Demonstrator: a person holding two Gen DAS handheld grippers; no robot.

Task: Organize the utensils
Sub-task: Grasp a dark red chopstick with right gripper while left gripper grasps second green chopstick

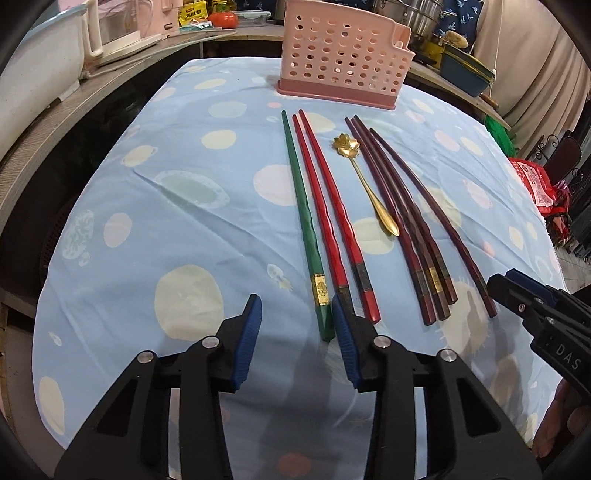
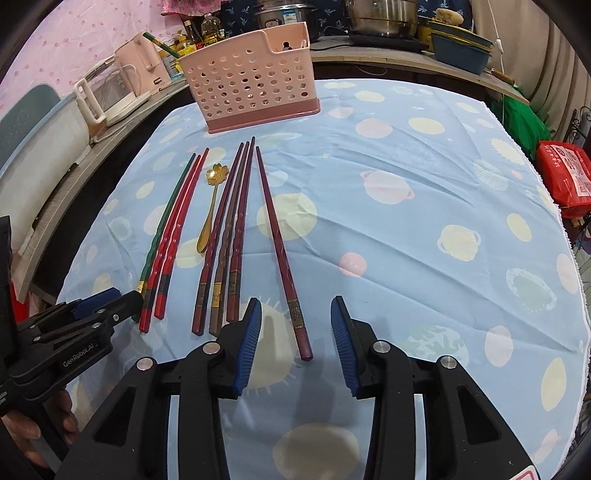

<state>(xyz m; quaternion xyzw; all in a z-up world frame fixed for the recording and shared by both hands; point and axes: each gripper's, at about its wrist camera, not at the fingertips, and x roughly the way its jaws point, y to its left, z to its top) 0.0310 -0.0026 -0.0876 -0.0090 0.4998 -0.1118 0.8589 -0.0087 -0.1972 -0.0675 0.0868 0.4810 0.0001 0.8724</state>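
Observation:
On the blue spotted cloth lie a green chopstick (image 1: 303,225), two red chopsticks (image 1: 328,221), a gold flower spoon (image 1: 364,181) and several dark maroon chopsticks (image 1: 402,218), one set apart on the right (image 2: 280,254). A pink perforated utensil holder (image 1: 343,55) stands at the far end, also in the right wrist view (image 2: 255,81). My left gripper (image 1: 297,306) is open just above the near ends of the green and red chopsticks. My right gripper (image 2: 295,310) is open, its jaws on either side of the near end of the lone maroon chopstick.
A shelf runs along the left with a white kettle (image 2: 110,92) and bottles. Steel pots (image 2: 380,14) and a blue tub (image 2: 461,51) sit behind the table. A red bag (image 2: 565,177) lies off the right edge.

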